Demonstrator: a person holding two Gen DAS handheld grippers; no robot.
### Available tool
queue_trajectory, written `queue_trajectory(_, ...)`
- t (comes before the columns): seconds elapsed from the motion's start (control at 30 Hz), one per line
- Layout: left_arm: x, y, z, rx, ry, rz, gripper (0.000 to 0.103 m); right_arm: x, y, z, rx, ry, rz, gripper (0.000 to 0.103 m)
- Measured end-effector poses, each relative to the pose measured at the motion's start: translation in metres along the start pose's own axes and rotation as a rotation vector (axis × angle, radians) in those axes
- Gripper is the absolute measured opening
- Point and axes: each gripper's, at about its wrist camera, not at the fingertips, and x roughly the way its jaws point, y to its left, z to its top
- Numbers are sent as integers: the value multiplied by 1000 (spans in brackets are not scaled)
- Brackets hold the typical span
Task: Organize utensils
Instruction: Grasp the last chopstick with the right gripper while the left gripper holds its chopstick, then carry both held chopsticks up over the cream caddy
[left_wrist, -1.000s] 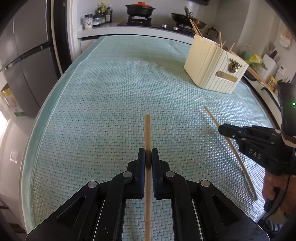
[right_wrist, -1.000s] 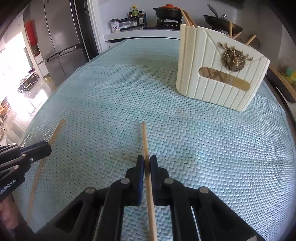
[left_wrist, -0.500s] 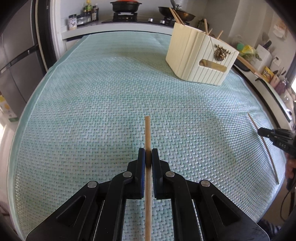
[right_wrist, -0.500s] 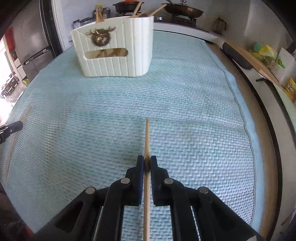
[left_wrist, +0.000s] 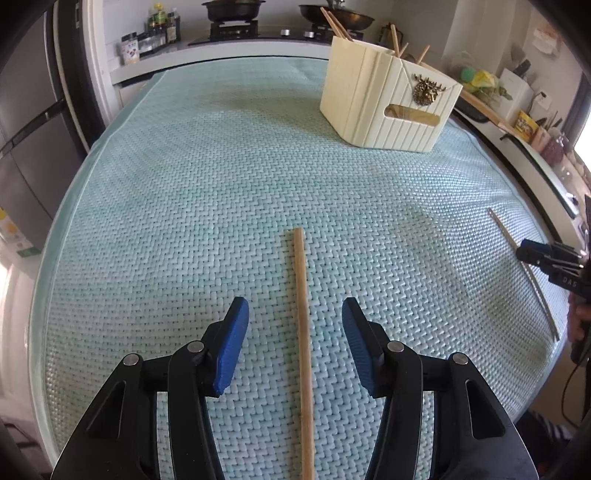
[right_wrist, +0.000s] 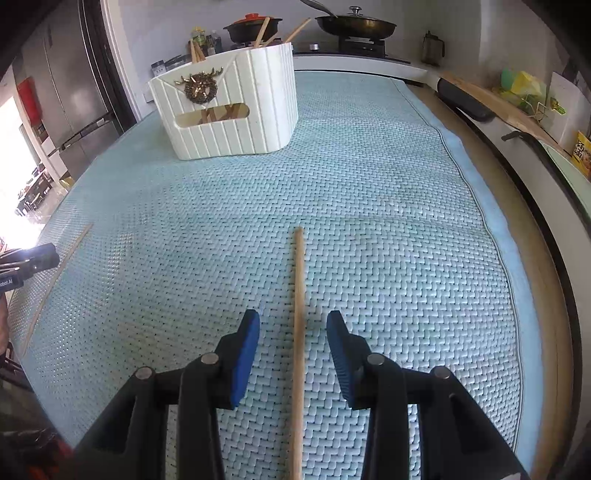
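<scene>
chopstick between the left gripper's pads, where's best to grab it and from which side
Grip the chopstick along its shaft, near where the open left gripper already straddles it, coming from above. It lies flat on the mat, thin and straight, so pads should close across its width.

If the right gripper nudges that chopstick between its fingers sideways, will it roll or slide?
The chopstick looks round and thin, so it probably rolls a little. The woven mat is ridged, which likely stops it soon. It looks straight and stiff, so it should lift without bending. The right gripper has just been opening, and its pads stand clear of the stick.
</scene>
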Motion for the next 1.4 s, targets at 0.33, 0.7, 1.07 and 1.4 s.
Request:
queue_trajectory(0.33,33,-16,27,85,91,14,29,23,10,37,-61,81,-14,38)
queue_trajectory(0.7,25,-24,50,73,50,-39,5,39,5,82,-37,78,56,6)
queue_trajectory(1.07,-96,-27,69,69,-237,-73,5,-93,18,92,-43,-290,182,6)
queue_trajectory(1.4,-152,-39,80,75,-397,-108,5,-164,39,89,-130,-543,155,6)
